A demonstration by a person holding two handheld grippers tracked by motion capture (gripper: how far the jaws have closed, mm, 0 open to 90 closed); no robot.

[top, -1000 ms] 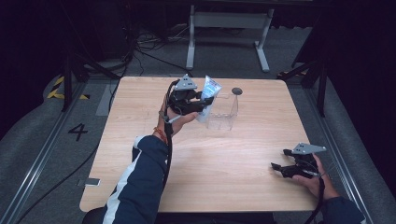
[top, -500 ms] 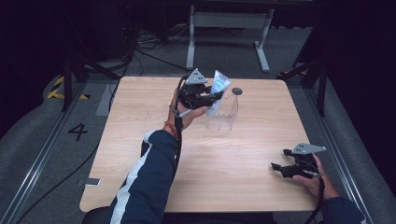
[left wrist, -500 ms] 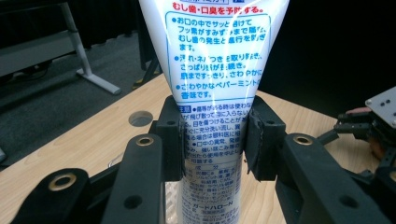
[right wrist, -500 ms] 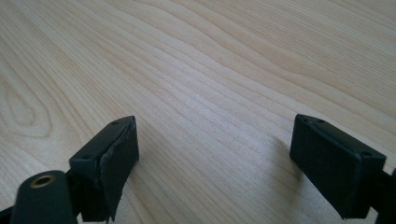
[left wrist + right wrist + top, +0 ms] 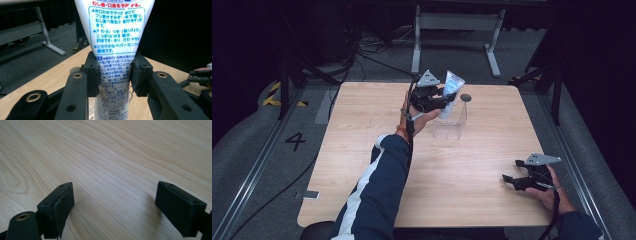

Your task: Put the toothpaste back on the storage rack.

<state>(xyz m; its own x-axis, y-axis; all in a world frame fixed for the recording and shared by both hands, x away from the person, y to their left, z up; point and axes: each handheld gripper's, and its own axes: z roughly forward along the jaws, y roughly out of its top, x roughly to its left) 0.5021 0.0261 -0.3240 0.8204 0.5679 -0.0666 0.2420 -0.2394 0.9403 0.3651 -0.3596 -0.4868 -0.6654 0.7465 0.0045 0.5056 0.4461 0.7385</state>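
Toothpaste tube point(image 5: 115, 37) is being squeezed by the left gripper point(image 5: 439, 99) above the clear cup point(image 5: 449, 122), near the table's point(image 5: 362, 150) far edge. The right gripper point(image 5: 521, 180) is resting wide open, holding nothing, by the right edge.

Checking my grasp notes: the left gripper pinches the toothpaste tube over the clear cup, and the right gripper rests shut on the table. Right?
Not quite: the right gripper rests on the table with its jaws wide open, as the right gripper view shows. The left gripper does pinch the toothpaste tube over the clear cup.
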